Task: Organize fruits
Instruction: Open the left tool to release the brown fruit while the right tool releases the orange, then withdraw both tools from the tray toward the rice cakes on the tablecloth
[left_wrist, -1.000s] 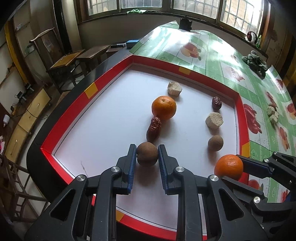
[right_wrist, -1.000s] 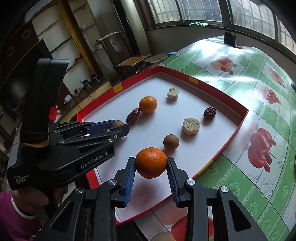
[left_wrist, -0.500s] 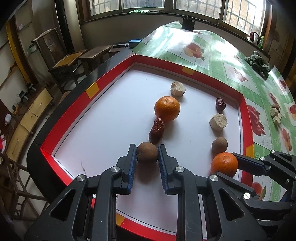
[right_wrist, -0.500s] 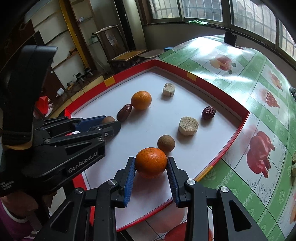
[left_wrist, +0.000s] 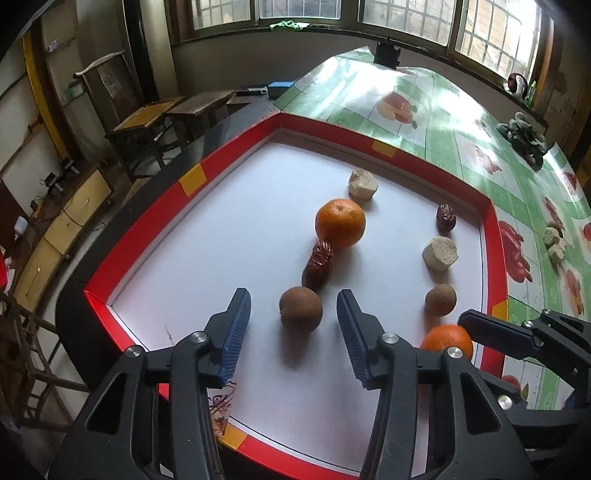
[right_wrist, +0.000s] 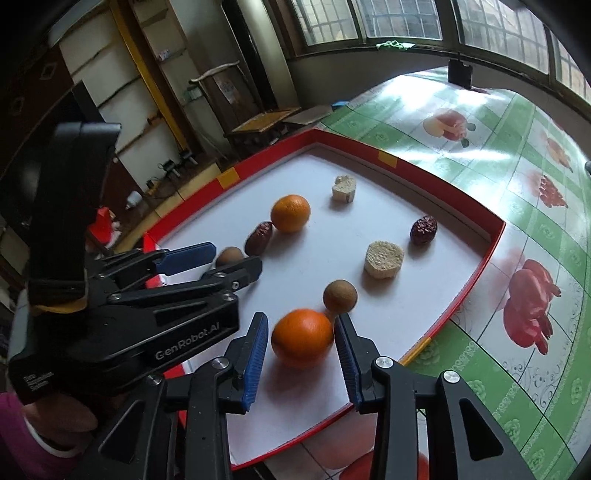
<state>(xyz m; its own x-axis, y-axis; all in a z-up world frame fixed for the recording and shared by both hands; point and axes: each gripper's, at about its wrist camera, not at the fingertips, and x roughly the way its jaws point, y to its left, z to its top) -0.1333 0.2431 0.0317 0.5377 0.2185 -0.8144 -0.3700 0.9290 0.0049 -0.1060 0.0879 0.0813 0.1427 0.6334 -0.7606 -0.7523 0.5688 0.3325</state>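
Both your grippers opening over the tray (left_wrist: 147, 236).
Left gripper (left_wrist: 293, 321) fingers clear of brown fruit (left_wrist: 300, 308); right gripper (right_wrist: 301, 341) fingers barely off orange (right_wrist: 302, 339).

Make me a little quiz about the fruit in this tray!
1. How many oranges lie in the tray?
2. True or false: the two red dates lie apart from each other.
3. What colour is the tray's rim? A blue, B red, C green.

Key: 1 two; 2 true; 3 B.
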